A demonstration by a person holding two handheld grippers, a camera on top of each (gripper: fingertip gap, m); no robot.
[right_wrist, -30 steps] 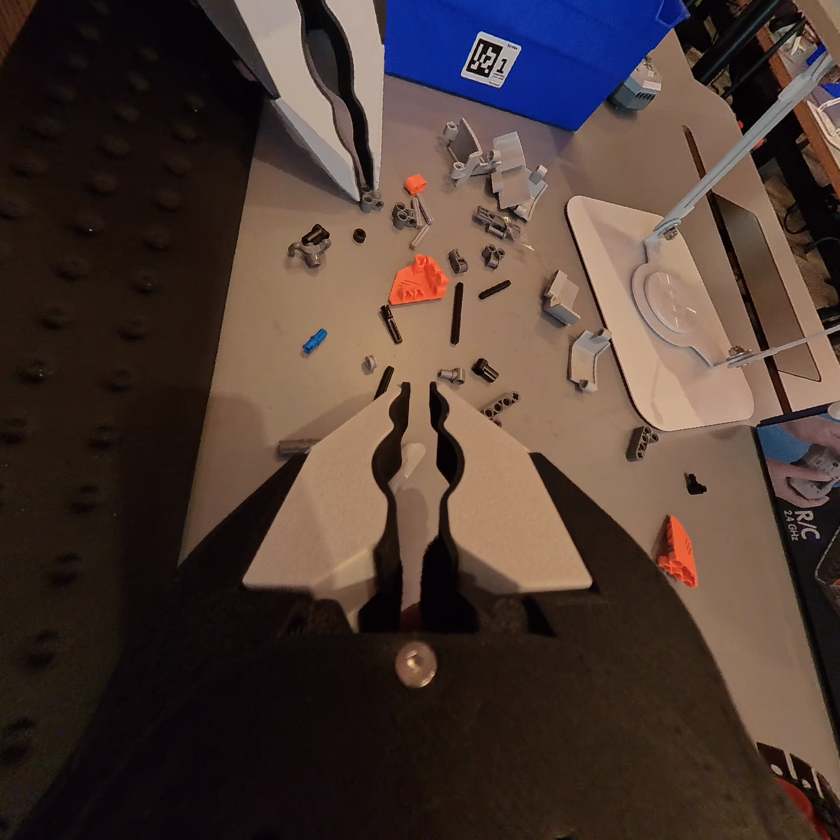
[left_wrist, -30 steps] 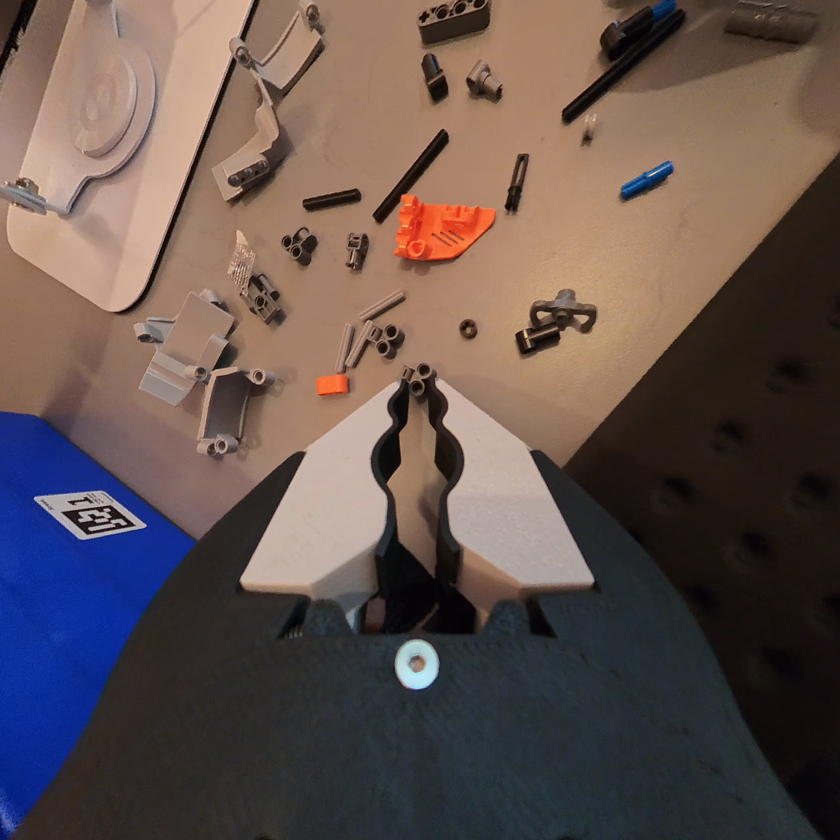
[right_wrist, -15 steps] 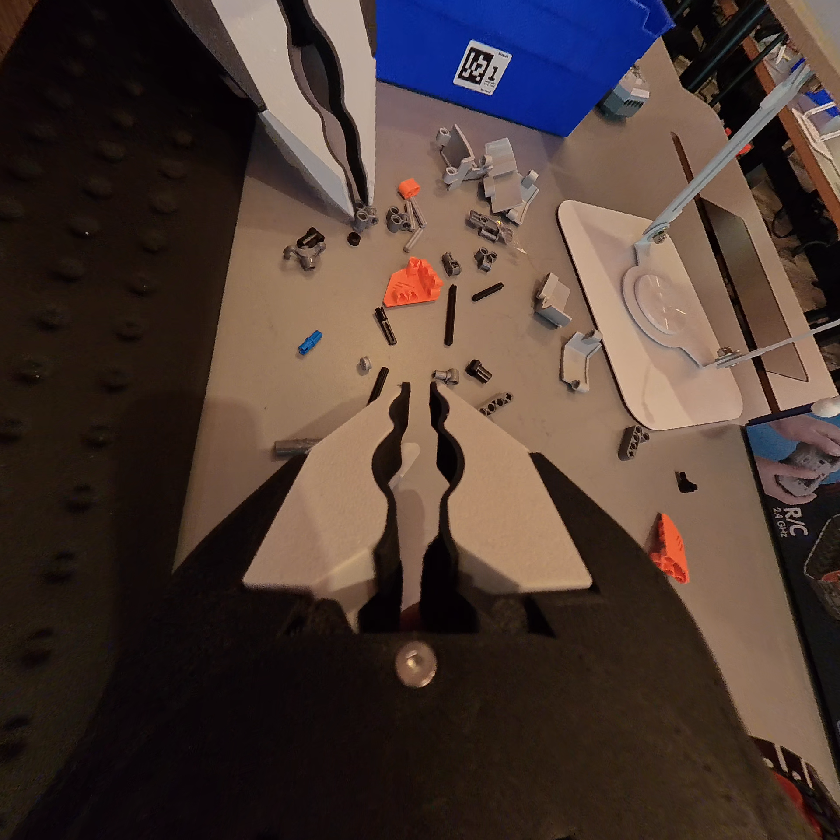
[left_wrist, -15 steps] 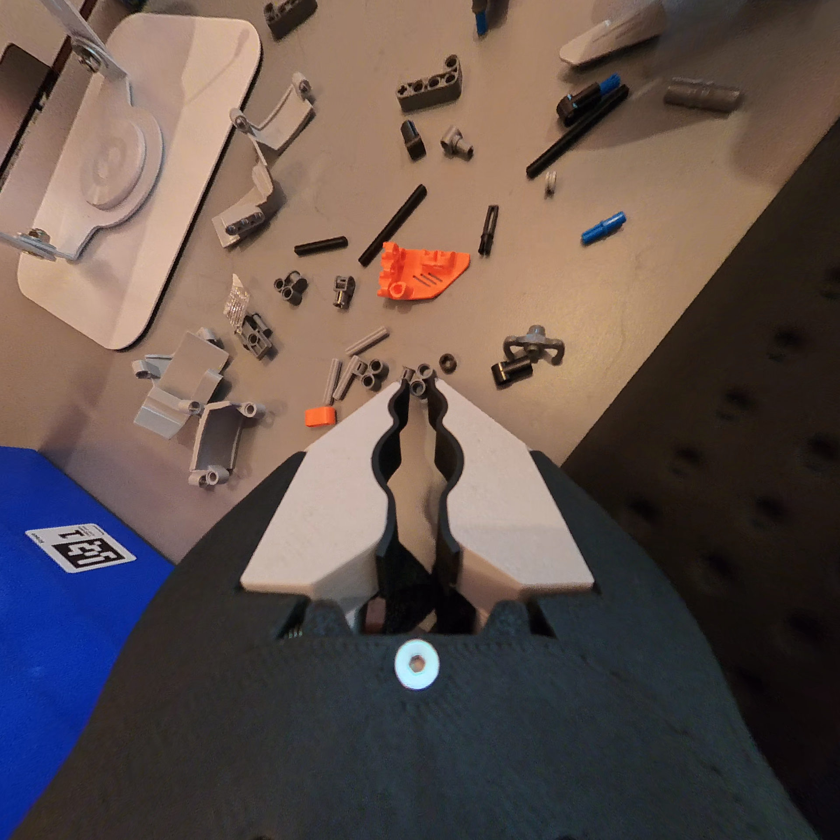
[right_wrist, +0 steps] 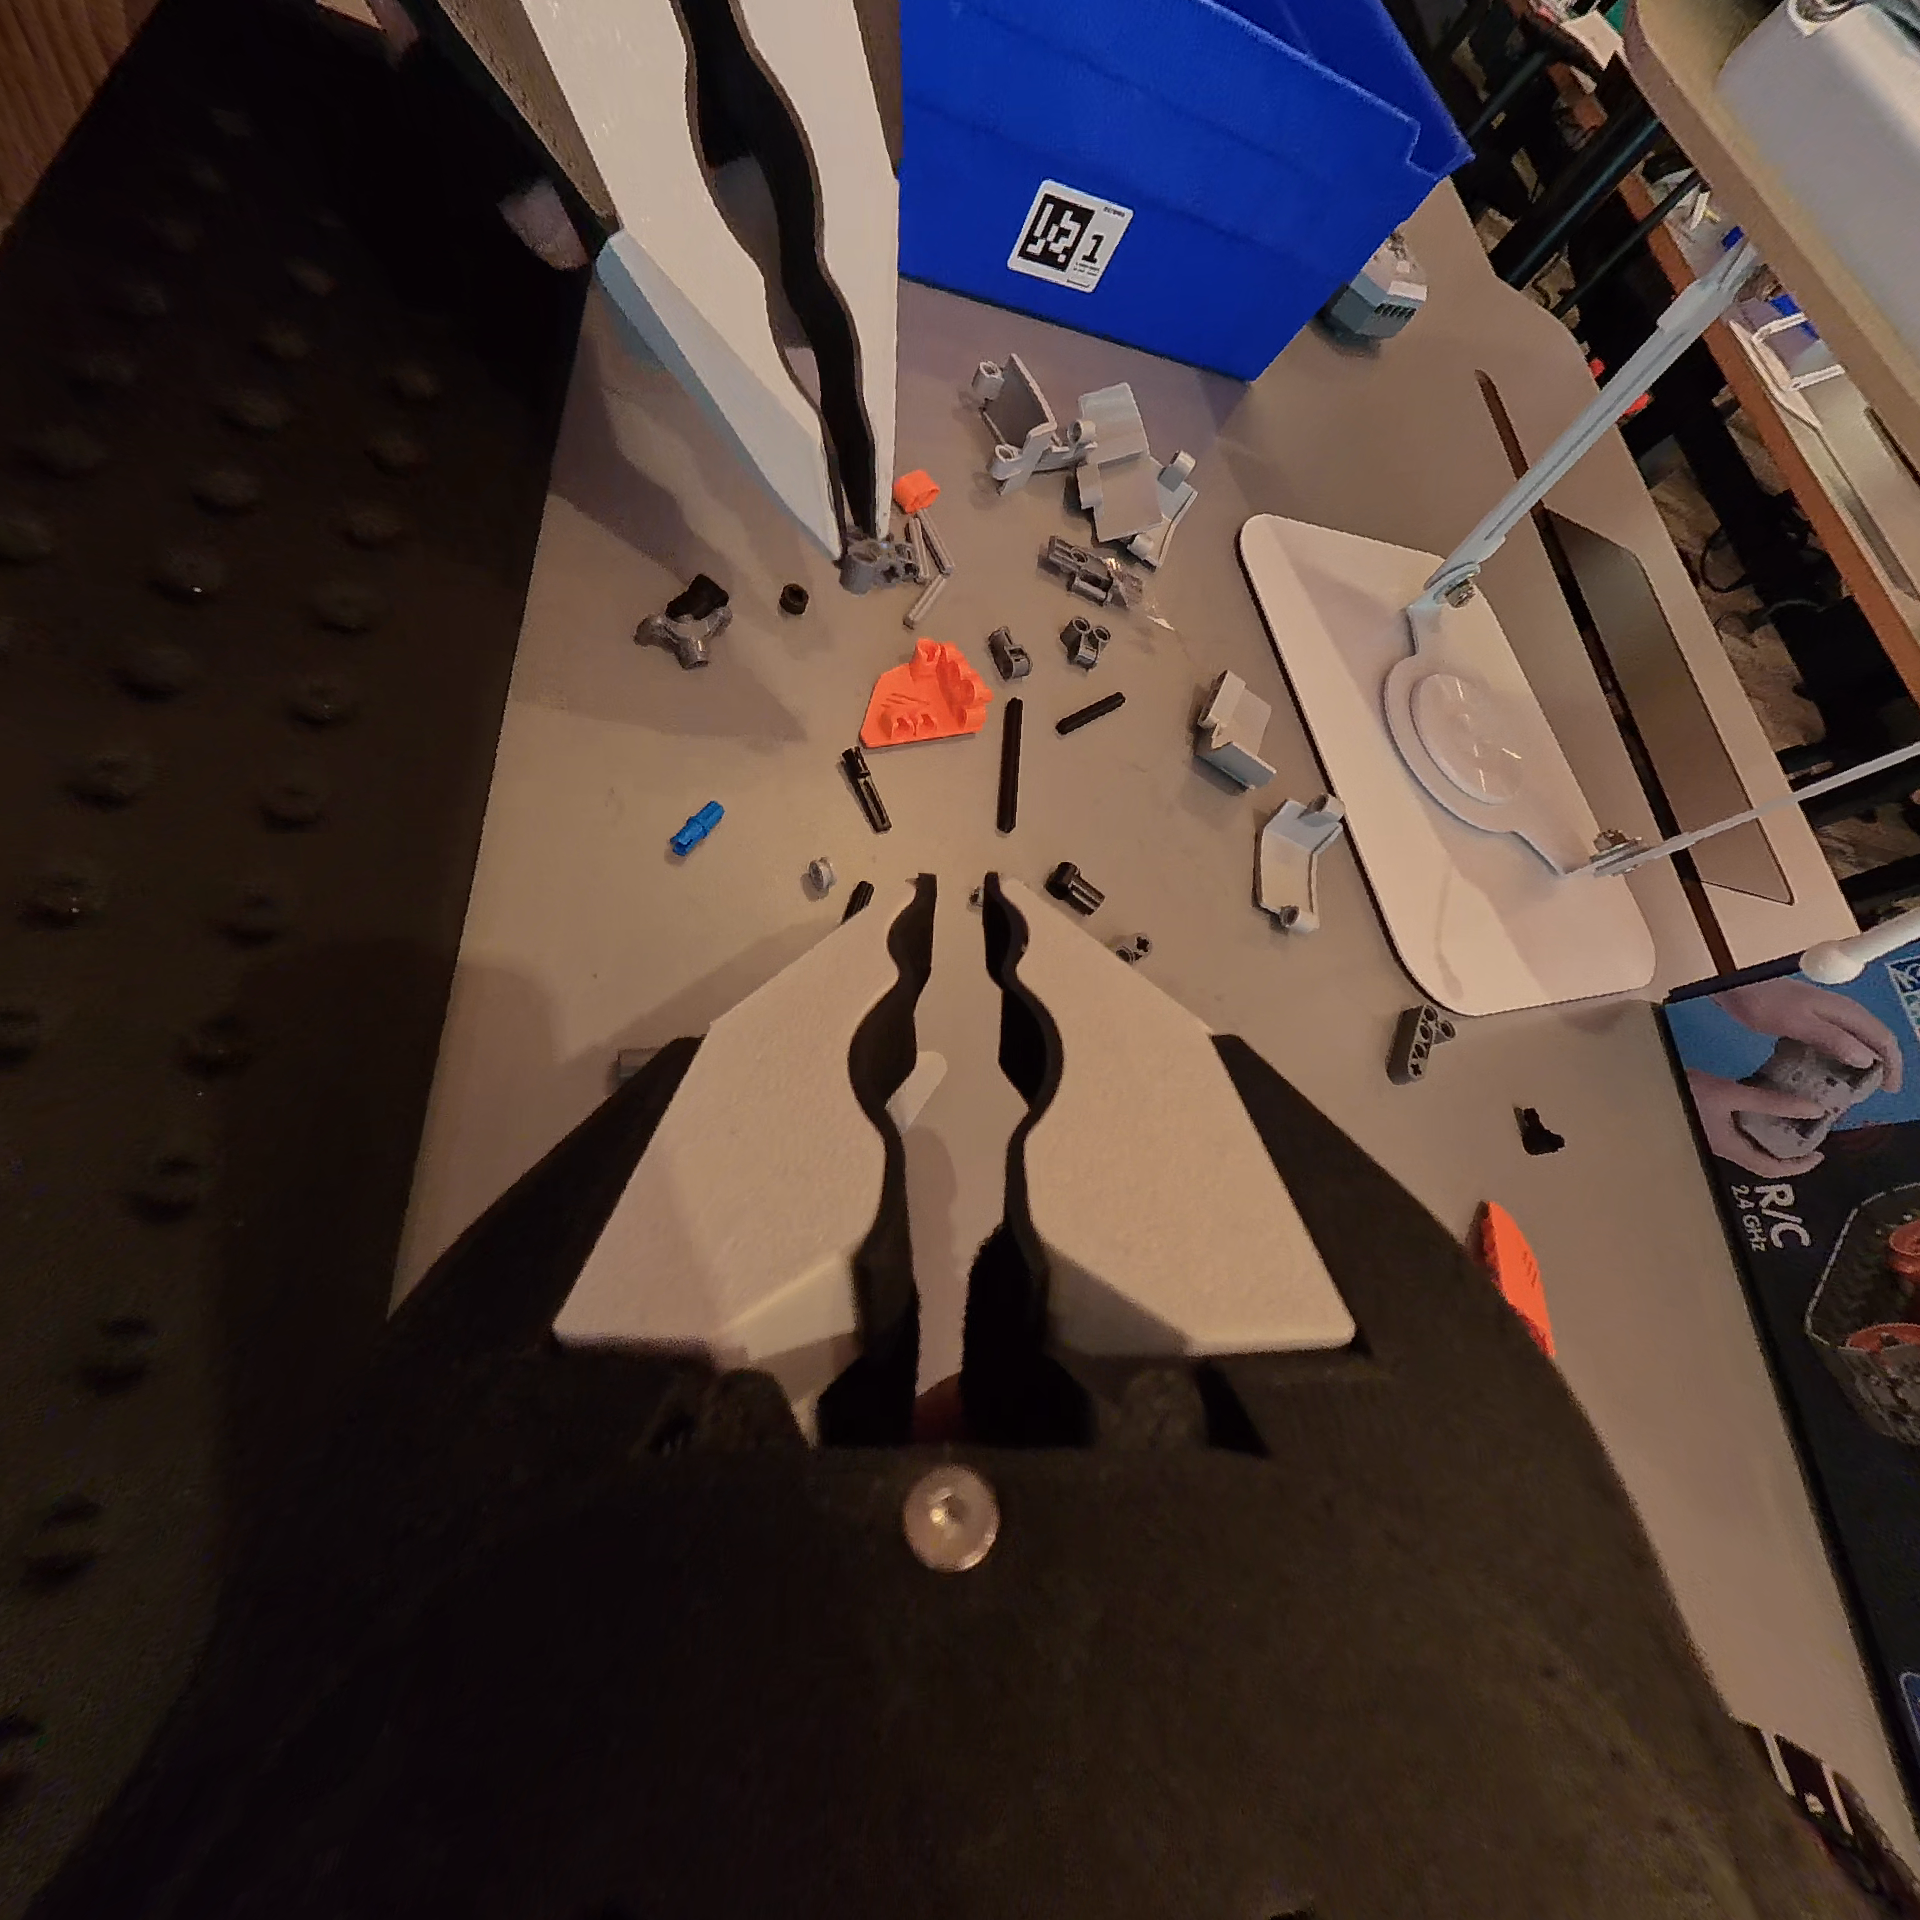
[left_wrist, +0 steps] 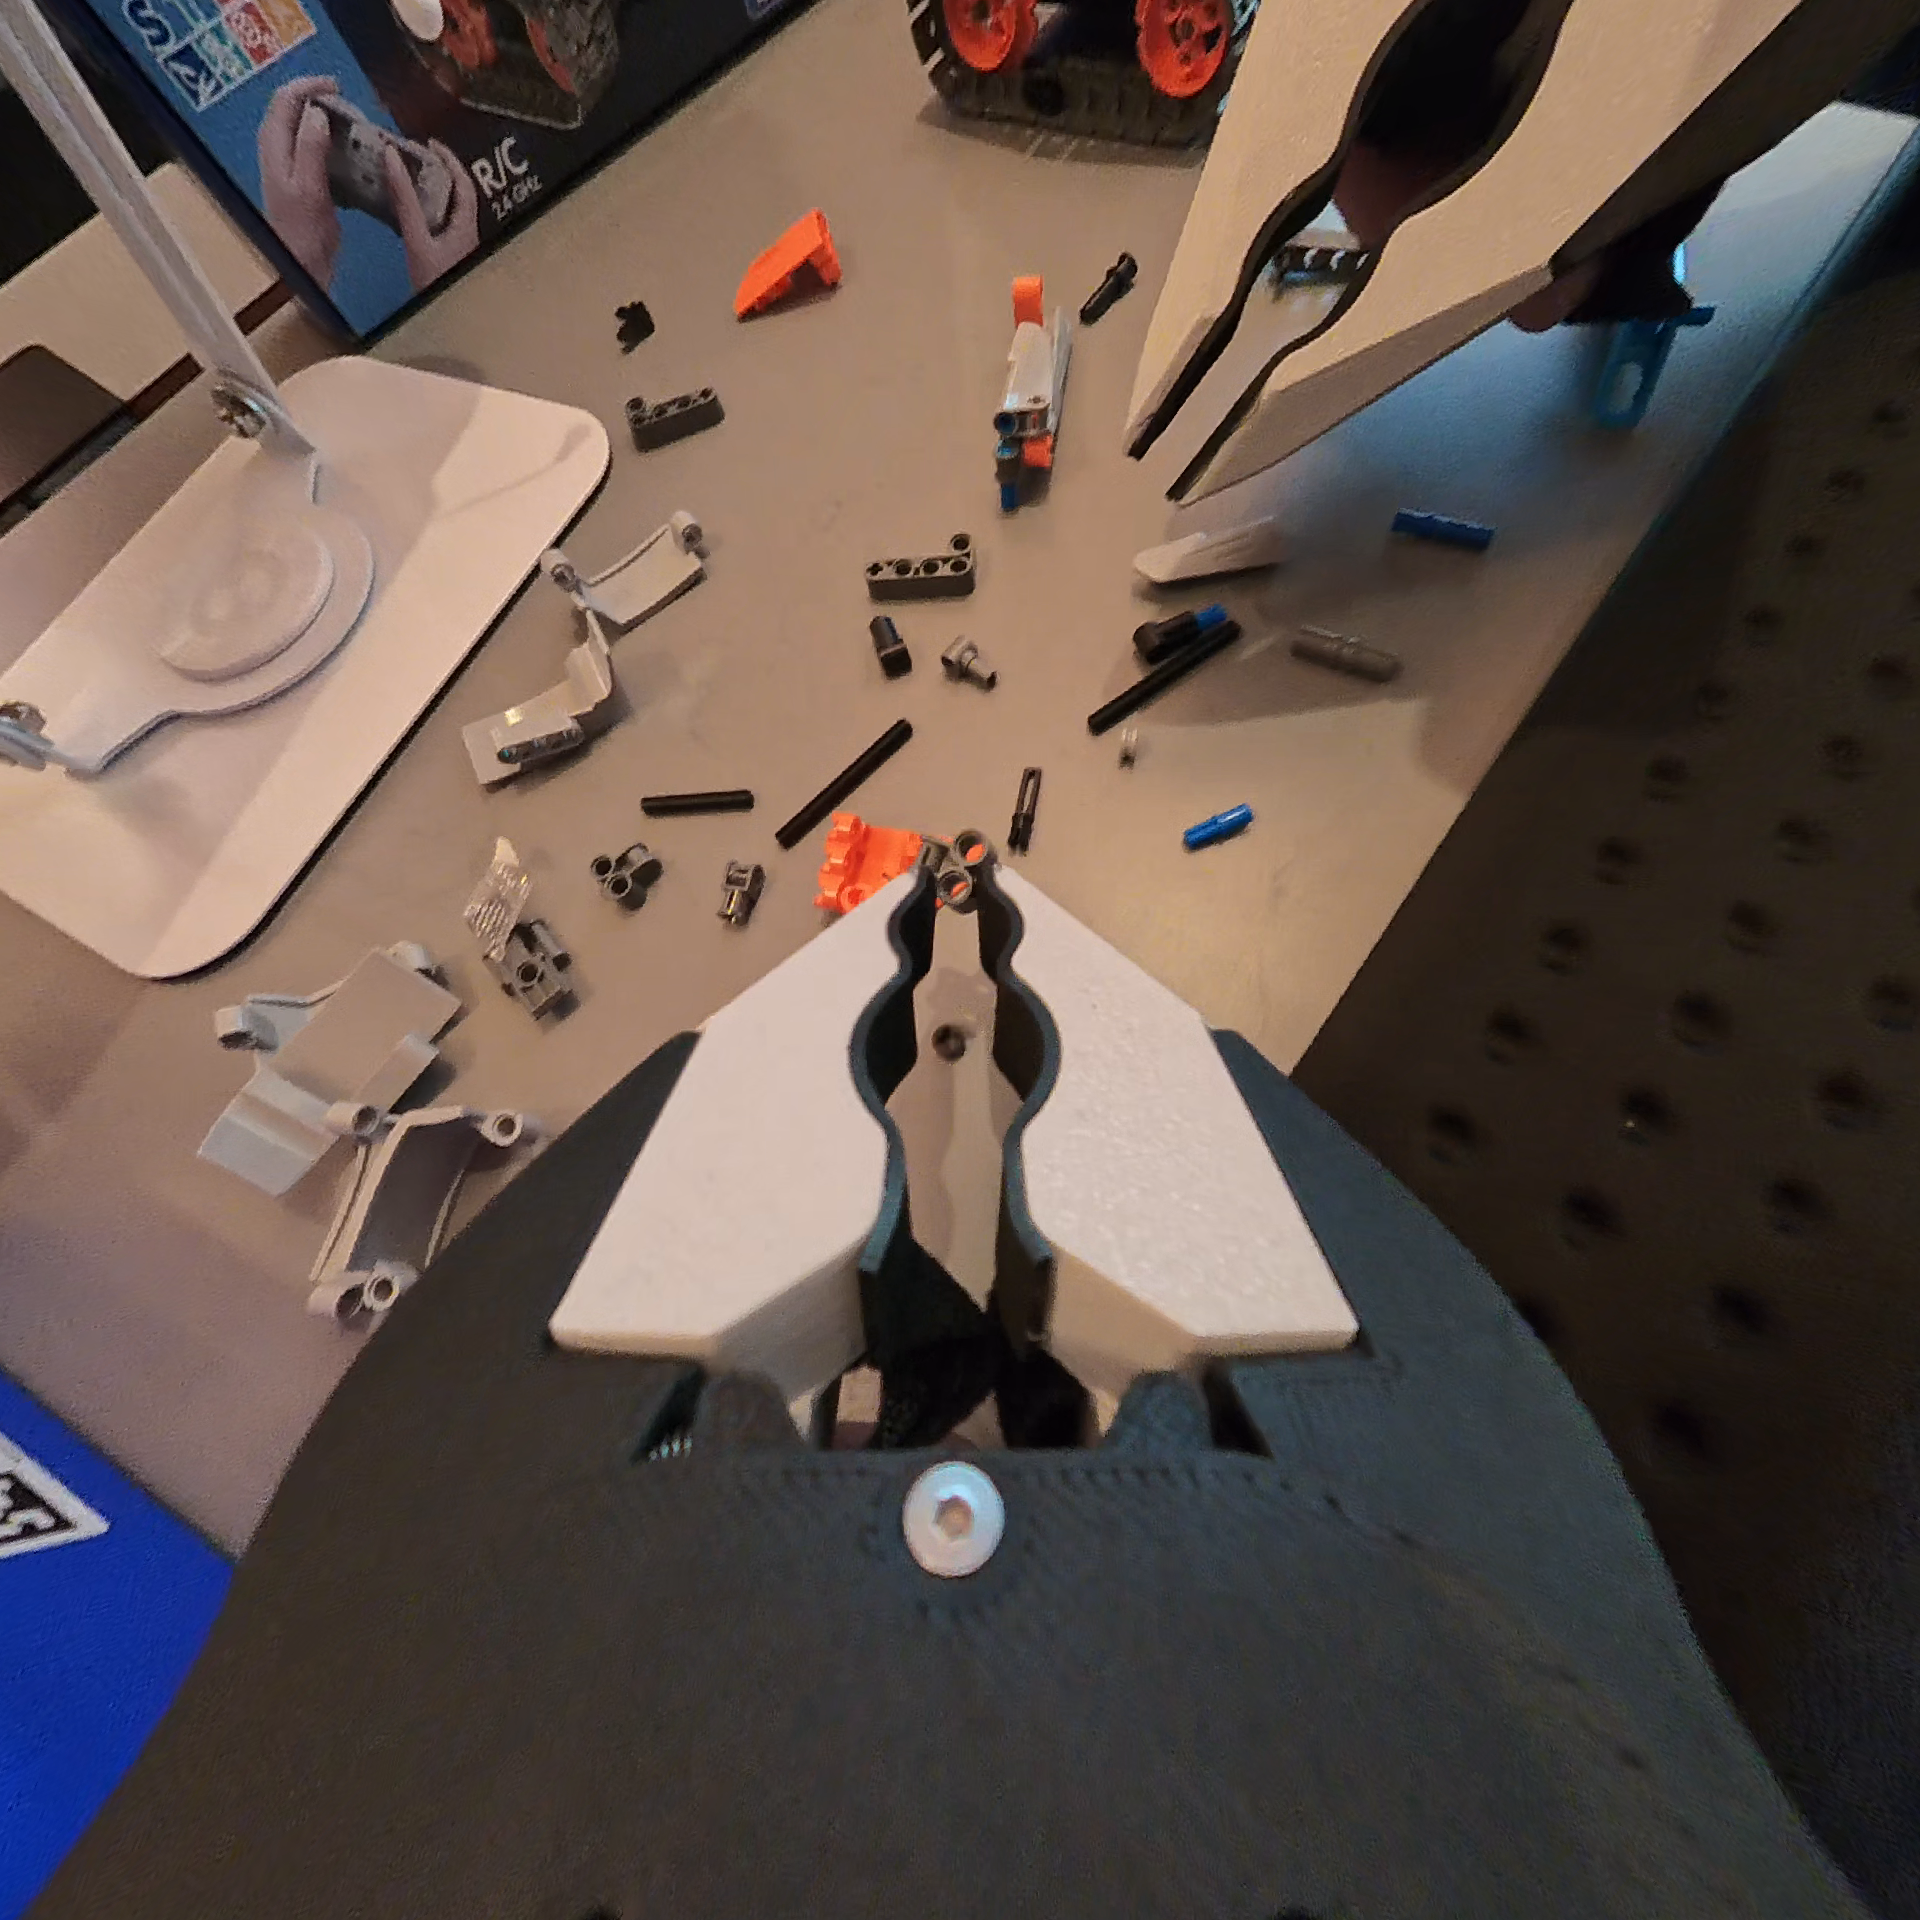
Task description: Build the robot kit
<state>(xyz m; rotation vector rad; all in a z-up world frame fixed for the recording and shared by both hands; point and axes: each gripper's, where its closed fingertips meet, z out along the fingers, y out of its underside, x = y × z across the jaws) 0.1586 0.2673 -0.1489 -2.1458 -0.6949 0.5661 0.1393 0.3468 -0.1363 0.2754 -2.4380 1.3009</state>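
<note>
My left gripper (left_wrist: 958, 883) is shut on a small dark grey connector (left_wrist: 961, 868), held at the fingertips a little above the grey table (left_wrist: 831, 468), in front of an orange panel (left_wrist: 857, 857). In the right wrist view, the left gripper (right_wrist: 862, 530) comes down from the top with the connector (right_wrist: 878, 566) at its tip. My right gripper (right_wrist: 961, 888) is slightly open and empty, hovering over the table. Below it lies a white curved piece (right_wrist: 920, 1086). In the left wrist view, the right gripper (left_wrist: 1158, 473) hangs at the upper right above that white piece (left_wrist: 1205, 551).
Several loose building pieces lie scattered: black axles, grey panels (left_wrist: 332, 1049), blue pins (left_wrist: 1216, 828). A white stand base (left_wrist: 312, 582) is at the left, a blue bin (right_wrist: 1143, 125) at the far end, a printed box (left_wrist: 364, 156) and a tracked model (left_wrist: 1070, 52) beyond. A black perforated mat (left_wrist: 1662, 1039) borders the table. My right fingertips sit around 9 centimetres from my left ones.
My left gripper has lifted and tilted forward with the connector, so the box, the model and the right gripper come into its view. The right gripper has barely moved.
</note>
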